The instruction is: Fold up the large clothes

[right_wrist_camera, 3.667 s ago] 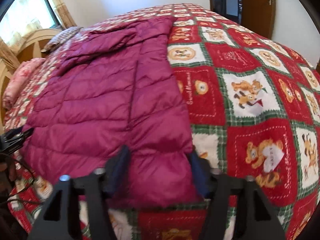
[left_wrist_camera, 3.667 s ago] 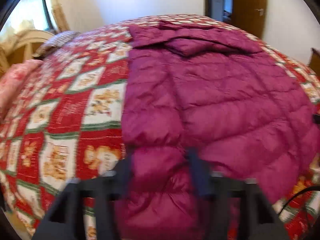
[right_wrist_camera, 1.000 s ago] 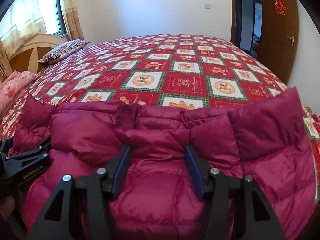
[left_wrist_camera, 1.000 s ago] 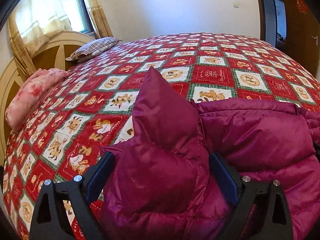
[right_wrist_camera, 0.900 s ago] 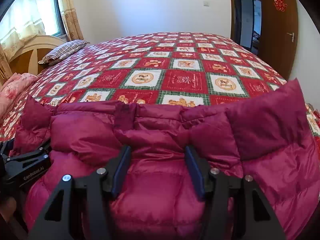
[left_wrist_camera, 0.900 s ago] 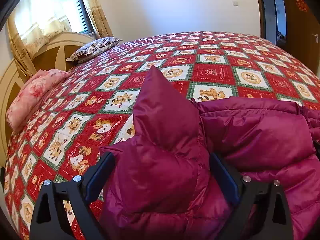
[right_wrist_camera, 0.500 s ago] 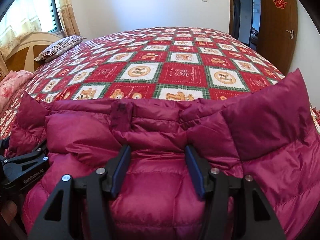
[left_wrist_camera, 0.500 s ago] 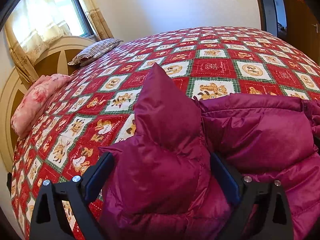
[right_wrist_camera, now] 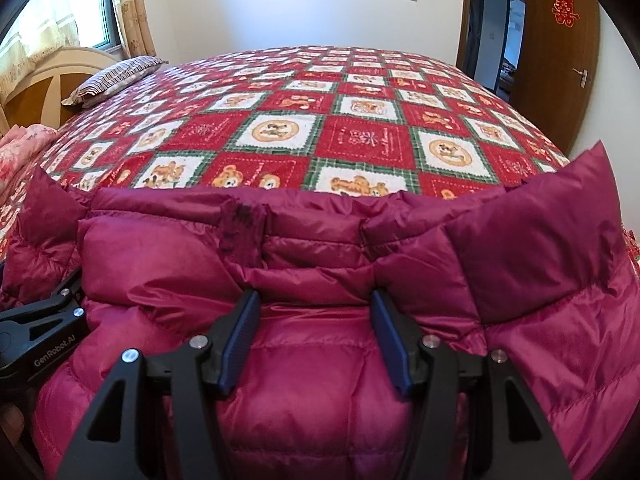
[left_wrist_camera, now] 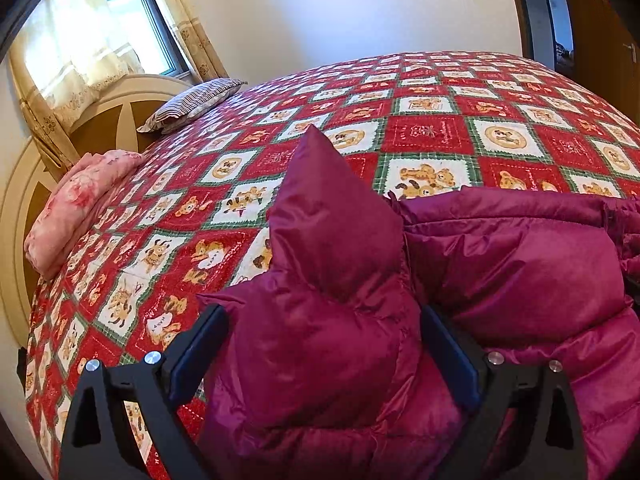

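Note:
A magenta quilted puffer jacket [left_wrist_camera: 500, 264] is bunched at the near edge of the bed, with a corner sticking up in each view. My left gripper [left_wrist_camera: 322, 344] is shut on a thick bunch of the jacket's left part, its jaws pushed wide by the padding. My right gripper [right_wrist_camera: 314, 320] is shut on the jacket [right_wrist_camera: 312, 256] at its right part, padding filling the gap between the fingers. The left gripper's body also shows in the right wrist view [right_wrist_camera: 40, 340] at the left edge.
A red and green patchwork bedspread [right_wrist_camera: 360, 92] with bear prints covers the bed. A striped pillow [left_wrist_camera: 192, 104] and a pink floral pillow [left_wrist_camera: 76, 208] lie at the left by the headboard. A brown door [right_wrist_camera: 560, 64] stands at the far right.
Since 3.7 s ago the flat jacket has been gathered up and held bunched at the near edge. Over the last second both grippers have tilted slightly, holding the same grip.

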{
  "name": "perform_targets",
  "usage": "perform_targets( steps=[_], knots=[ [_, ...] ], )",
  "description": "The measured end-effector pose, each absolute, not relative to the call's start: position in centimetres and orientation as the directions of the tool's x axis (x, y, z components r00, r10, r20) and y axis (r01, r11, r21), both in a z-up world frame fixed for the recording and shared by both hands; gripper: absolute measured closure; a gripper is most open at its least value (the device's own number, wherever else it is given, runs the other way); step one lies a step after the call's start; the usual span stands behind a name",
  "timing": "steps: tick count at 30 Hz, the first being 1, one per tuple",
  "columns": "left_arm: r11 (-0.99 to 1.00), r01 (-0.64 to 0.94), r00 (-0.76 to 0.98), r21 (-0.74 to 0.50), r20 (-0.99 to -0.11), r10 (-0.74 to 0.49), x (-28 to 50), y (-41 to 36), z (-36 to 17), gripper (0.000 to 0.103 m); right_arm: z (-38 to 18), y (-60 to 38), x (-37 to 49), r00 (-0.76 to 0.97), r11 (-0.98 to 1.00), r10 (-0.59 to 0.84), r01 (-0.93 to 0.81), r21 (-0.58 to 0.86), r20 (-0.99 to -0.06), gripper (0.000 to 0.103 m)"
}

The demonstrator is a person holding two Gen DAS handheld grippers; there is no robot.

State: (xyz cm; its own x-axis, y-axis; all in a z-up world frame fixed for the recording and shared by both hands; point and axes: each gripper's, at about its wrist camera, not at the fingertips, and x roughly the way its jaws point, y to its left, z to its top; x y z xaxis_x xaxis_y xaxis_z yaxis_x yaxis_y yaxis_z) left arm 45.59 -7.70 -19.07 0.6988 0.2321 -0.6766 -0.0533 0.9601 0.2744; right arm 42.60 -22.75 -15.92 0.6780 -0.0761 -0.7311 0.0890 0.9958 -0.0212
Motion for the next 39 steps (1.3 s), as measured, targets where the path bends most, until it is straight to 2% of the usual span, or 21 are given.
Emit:
perform_targets(
  steps=[13, 19, 24, 33, 39],
  knots=[
    [0.942, -0.067, 0.692, 0.33, -0.664, 0.282, 45.2, -8.0, -17.9, 0.005, -15.7, -22.2, 43.1, 0.658, 0.994, -0.109, 0.088, -0.068, -0.745, 0.042],
    [0.962, -0.047, 0.761, 0.271, -0.614, 0.21, 43.9, -9.0, -14.1, 0.005, -13.0, -21.0, 41.8, 0.709, 0.988, -0.134, 0.151, -0.036, -0.693, 0.04],
    [0.936, -0.035, 0.718, 0.351, -0.642, 0.268, 45.6, -9.7, -17.3, 0.005, -15.6, -19.9, 43.9, 0.654, 0.99, -0.138, 0.112, -0.085, -0.744, 0.039],
    [0.95, -0.05, 0.709, 0.31, -0.658, 0.252, 45.9, -9.4, -18.7, 0.003, -16.3, -19.8, 44.2, 0.653, 0.99, -0.141, 0.112, -0.089, -0.744, 0.037],
    [0.94, -0.04, 0.689, 0.338, -0.673, 0.271, 45.7, -9.7, -18.2, 0.003, -15.9, -19.7, 44.1, 0.629, 0.991, -0.137, 0.095, -0.099, -0.766, 0.037]
  ],
)
